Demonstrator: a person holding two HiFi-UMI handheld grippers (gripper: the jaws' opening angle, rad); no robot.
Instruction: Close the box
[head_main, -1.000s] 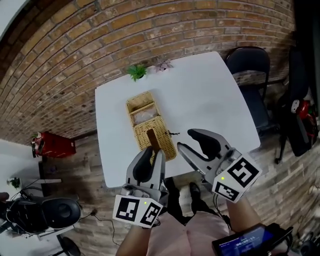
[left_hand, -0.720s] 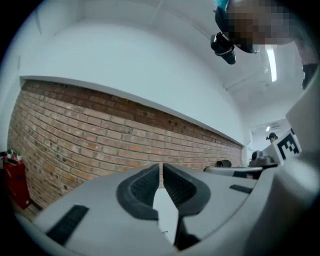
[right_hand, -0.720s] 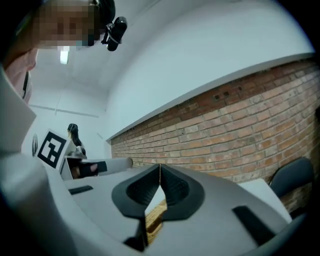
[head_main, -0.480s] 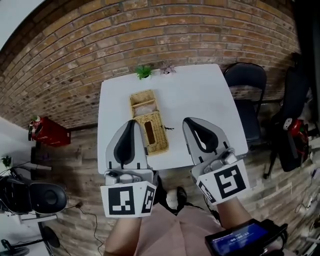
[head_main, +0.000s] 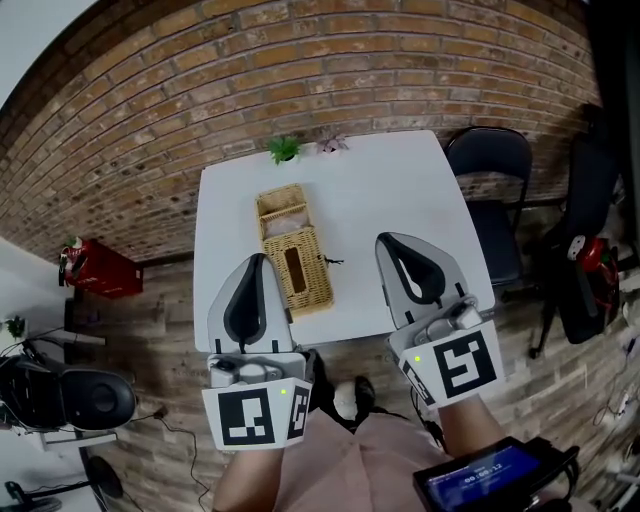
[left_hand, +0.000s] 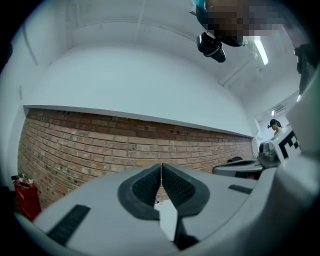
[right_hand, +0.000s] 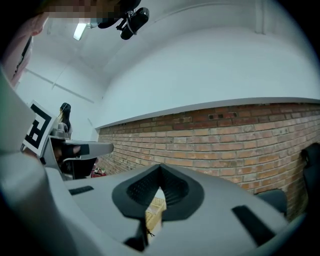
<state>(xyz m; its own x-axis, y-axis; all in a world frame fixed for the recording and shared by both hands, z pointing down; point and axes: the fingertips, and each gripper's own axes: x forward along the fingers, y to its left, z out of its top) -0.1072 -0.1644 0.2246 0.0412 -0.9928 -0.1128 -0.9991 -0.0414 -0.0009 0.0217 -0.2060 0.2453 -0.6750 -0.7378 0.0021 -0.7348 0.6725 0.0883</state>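
Hovering pre-contact: left gripper (head_main: 255, 270) and right gripper (head_main: 396, 252) are held shut, empty, lower frame; box (head_main: 290, 250), centre, judged part-open, to be reached next.

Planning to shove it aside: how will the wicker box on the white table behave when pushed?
The wicker box looks woven and thin-walled, so probably light and slightly flexible. Long and low, it should slide on the smooth table rather than tip.

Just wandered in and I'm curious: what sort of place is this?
Probably an indoor studio or office corner: a brick wall, a white table with a wicker box on it, and a black chair beside it.
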